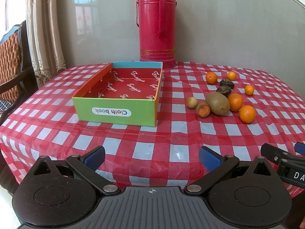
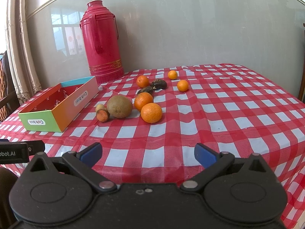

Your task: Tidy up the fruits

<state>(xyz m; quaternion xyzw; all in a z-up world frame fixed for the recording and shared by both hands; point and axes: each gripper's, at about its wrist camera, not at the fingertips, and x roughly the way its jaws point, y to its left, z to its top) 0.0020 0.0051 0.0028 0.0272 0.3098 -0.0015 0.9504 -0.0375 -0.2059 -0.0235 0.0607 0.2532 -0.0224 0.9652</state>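
Fruits wait untouched: the left gripper (image 1: 152,157) and right gripper (image 2: 148,155) both hang at the near edge of the tabletop (image 2: 238,118), jaws spread wide and empty, probably ready for a first pick. Further out, the nearest orange (image 2: 151,112), a kiwi (image 2: 119,106) and smaller pieces lie clustered right of the empty box (image 1: 122,99), close enough for short transfers.

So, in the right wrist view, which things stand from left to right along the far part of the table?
Box → red thermos → small orange
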